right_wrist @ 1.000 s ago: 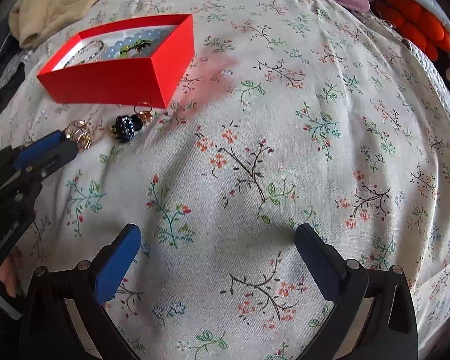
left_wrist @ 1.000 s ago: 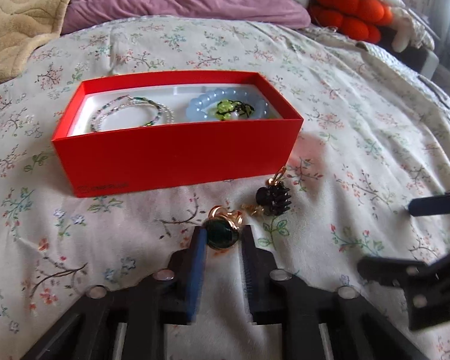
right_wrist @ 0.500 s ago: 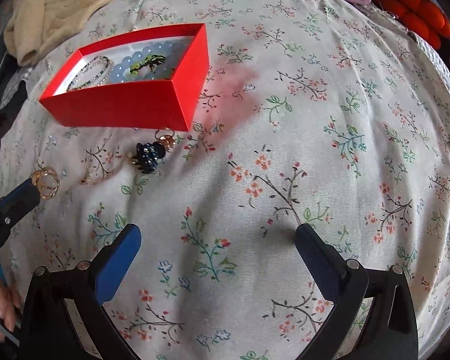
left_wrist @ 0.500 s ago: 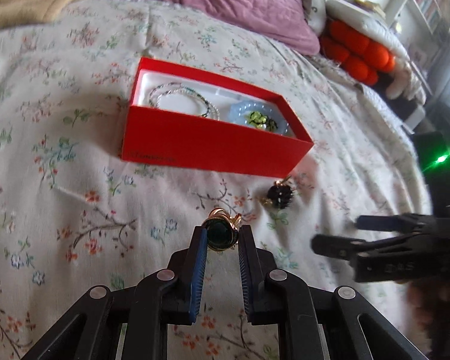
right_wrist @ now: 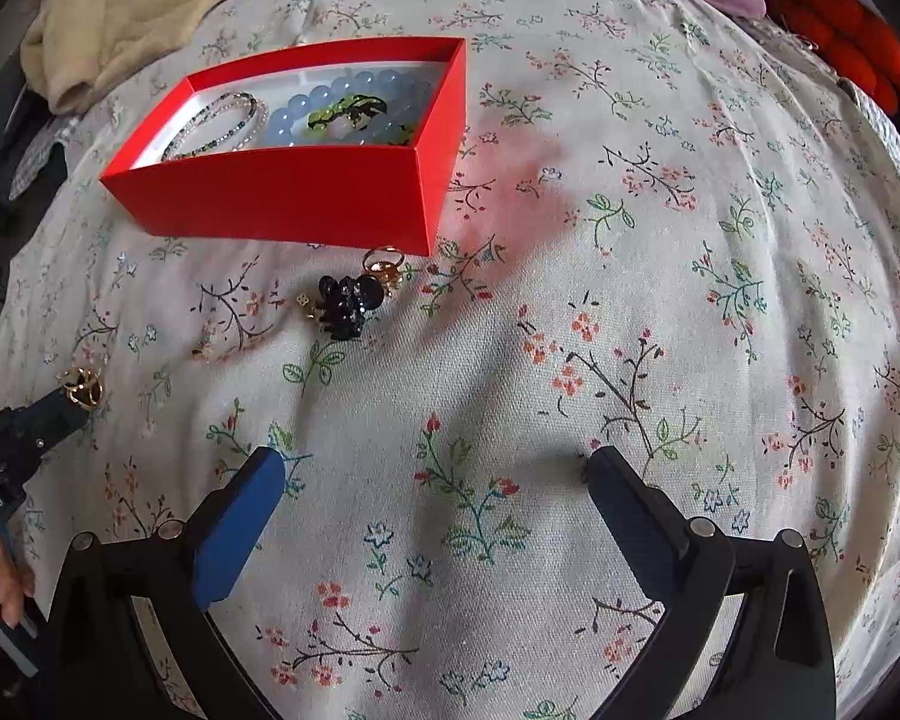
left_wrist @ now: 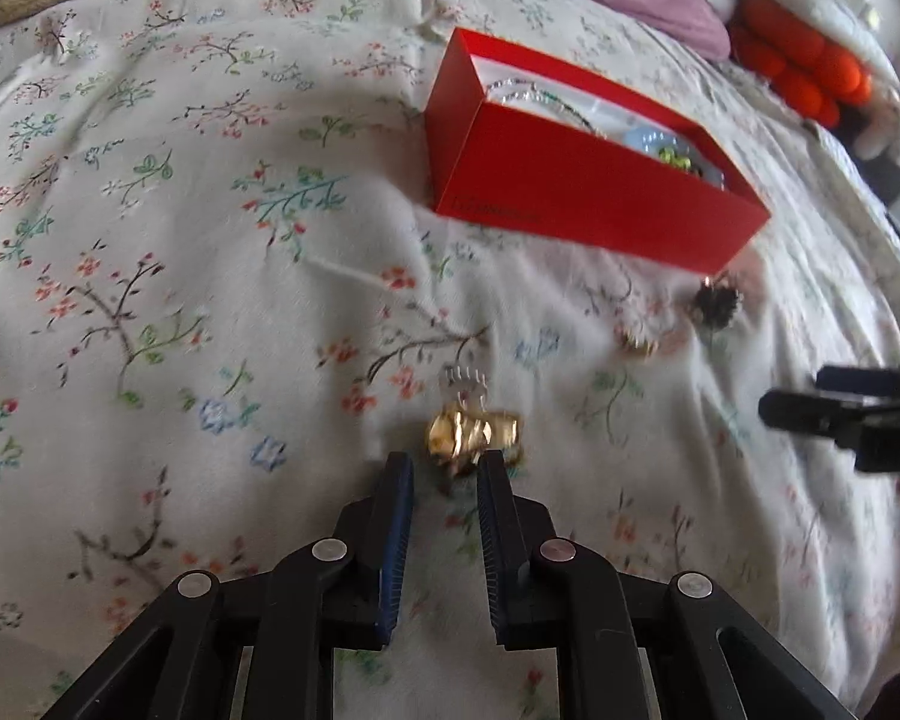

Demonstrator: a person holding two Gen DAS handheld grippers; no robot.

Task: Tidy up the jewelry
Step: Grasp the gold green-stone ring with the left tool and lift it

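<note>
- Inside one red box [right_wrist: 306, 198]: two bracelets.
- Just beside it: one black brooch [right_wrist: 347, 299], one gold ring [right_wrist: 384, 264].
- Left gripper [left_wrist: 444, 471] pinches another ring [left_wrist: 471, 432]; right gripper [right_wrist: 429, 480] spread wide.

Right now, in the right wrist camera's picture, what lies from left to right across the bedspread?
Left claw gripping a gold ring → black hair clip → small gold ring; behind them sits the red box.
</note>
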